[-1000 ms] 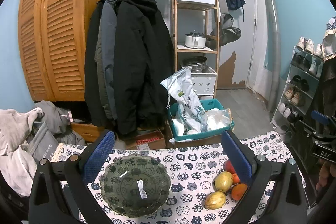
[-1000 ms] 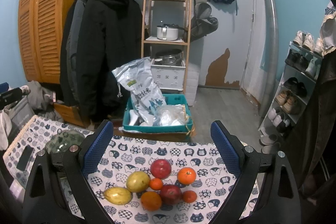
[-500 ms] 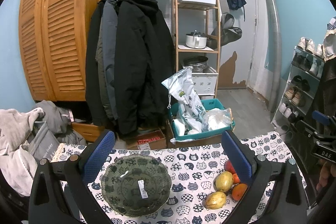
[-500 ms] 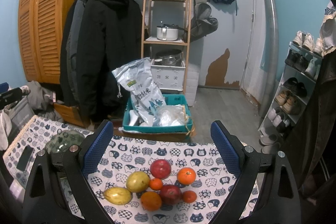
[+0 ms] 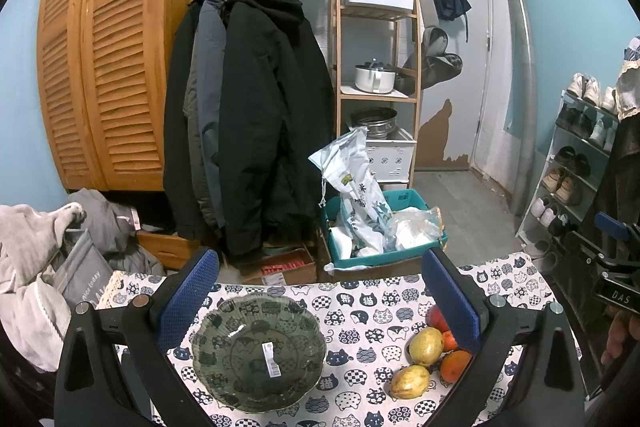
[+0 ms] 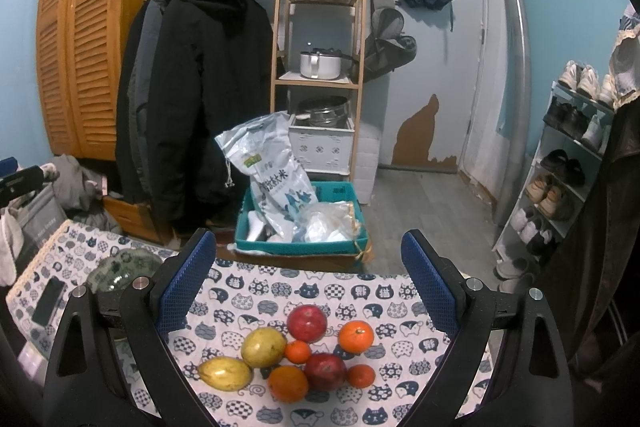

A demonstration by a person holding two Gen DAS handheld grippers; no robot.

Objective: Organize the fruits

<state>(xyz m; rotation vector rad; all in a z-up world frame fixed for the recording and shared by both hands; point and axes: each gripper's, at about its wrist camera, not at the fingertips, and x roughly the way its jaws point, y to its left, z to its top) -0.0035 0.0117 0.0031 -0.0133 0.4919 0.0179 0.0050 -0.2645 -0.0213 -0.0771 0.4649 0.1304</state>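
Glass, scalloped and dark green, the bowl (image 5: 259,349) lies between the wide-spread, empty fingers of the left claw (image 5: 319,285), while smooth round fruits (image 6: 296,351) cluster touching on the cat-print cloth (image 6: 332,293) between the equally wide, empty right claw (image 6: 309,265).

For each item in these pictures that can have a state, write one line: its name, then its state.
Left gripper: open, empty, above the bowl.
Right gripper: open, empty, above the fruit.
Bowl: upright, empty.
Fruit: loose on the tablecloth, outside the bowl.
Door: shut.
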